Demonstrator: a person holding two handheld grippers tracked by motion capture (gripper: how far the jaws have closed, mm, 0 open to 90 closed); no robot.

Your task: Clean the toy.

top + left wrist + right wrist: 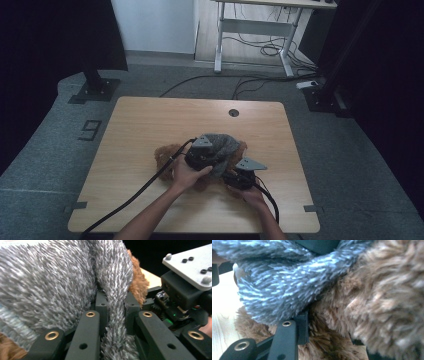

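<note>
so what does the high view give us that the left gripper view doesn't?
High view alone: the whole wooden table, both hands, the trailing cables, the floor and a desk behind. Left gripper view alone: a fold of the grey knit garment pinched between the left gripper jaws, seen close. Both: the grey knit over the brown plush toy, and the right gripper with its grey plate.

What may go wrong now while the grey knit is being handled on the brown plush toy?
1. The left gripper pinches only a thin fold of the grey knit; the fuzzy fabric may slip out or stretch if pulled.
2. The right gripper sits where knit and brown plush toy meet, so it may catch fur along with the knit.
3. Both grippers work close together, so they may bump each other.
</note>
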